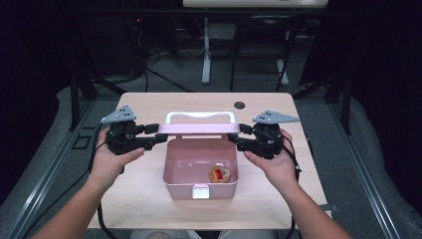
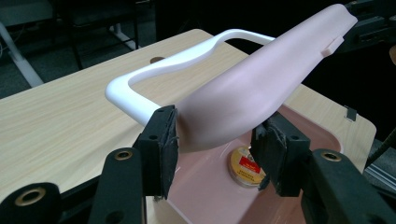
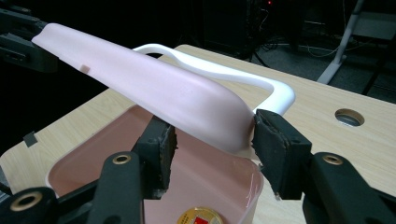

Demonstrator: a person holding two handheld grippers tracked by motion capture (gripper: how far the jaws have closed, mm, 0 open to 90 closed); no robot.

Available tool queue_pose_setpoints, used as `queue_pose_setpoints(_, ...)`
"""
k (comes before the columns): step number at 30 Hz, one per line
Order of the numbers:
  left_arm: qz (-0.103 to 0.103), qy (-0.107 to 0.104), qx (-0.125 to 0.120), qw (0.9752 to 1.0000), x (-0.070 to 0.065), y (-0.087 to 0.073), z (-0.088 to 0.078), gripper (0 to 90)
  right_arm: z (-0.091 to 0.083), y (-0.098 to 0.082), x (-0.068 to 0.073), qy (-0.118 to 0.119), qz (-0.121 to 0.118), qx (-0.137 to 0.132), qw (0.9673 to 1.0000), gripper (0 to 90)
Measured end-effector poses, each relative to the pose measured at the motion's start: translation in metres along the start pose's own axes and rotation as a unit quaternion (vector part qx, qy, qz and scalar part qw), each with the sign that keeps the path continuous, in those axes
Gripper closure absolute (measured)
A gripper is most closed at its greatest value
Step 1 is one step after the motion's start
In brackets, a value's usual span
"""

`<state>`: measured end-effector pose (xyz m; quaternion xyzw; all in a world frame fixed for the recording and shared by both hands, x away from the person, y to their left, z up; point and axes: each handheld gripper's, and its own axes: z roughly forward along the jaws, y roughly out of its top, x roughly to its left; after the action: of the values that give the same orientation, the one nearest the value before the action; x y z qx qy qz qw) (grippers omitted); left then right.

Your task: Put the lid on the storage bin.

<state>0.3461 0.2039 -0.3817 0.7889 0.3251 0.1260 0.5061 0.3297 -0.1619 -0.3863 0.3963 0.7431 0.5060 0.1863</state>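
lid (image 1: 199,128) raised over pink box (image 1: 199,185), clamped at each end by left gripper (image 1: 160,135) and right gripper (image 1: 238,135); closing it is left

Black hand-held gripper (image 1: 160,135) with grey three-cornered plate.

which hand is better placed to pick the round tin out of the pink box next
Probably the right. The round tin lies in the right half of the pink box, nearer the right gripper than the left gripper. Both clamp an end of the raised lid, so it must let go first.
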Motion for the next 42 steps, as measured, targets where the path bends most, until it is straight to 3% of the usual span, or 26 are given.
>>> queue_pose_setpoints(6,0.005,-0.002,0.003,1.0000,-0.004,-0.004,-0.004,50.6,-0.004,-0.004,0.004,-0.002,-0.011,0.002,0.9999,48.7)
queue_pose_setpoints(29,0.021,0.008,0.004,0.9997,-0.018,-0.022,-0.010,51.9,-0.014,-0.024,0.013,0.005,-0.013,0.001,0.9999,50.1)
queue_pose_setpoints(42,0.017,0.007,-0.002,0.9998,-0.024,-0.036,-0.011,52.3,-0.018,-0.038,0.017,0.006,-0.013,-0.001,0.9999,50.3)
